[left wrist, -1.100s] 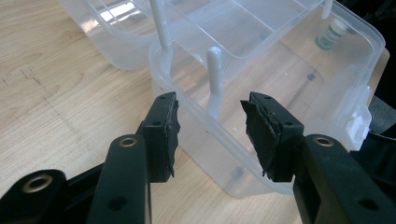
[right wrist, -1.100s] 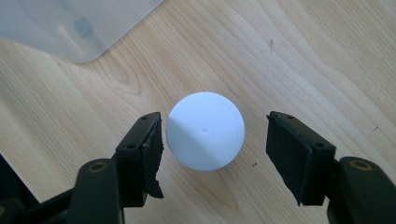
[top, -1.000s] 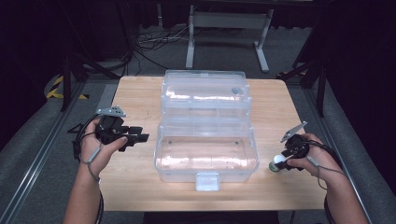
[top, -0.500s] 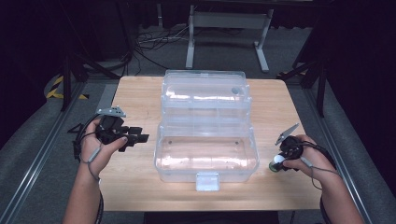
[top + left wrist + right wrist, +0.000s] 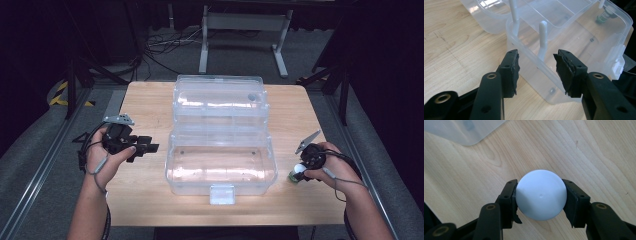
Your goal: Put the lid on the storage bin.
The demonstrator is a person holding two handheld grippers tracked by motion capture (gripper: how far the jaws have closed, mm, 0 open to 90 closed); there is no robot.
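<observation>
Our right gripper (image 5: 539, 197), jaws just closing, clamps a white-capped bottle (image 5: 541, 194); the smooth round cap could slip out. Our left gripper (image 5: 536, 72) hangs released at the clear storage box's (image 5: 220, 165) 9 o'clock; a nudge would shift it.

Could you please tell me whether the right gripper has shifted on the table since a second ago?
Yes, slightly: the right gripper has drifted toward the table's right edge, away from the clear box, its jaws closing onto the white-capped bottle.

- One clear plastic box (image 5: 221, 165), lid open.
- One light bulb (image 5: 541, 194), at the box's four o'clock.
- Two grippers: left gripper (image 5: 142, 148), right gripper (image 5: 299, 172).
- One wooden table (image 5: 145, 195).
</observation>
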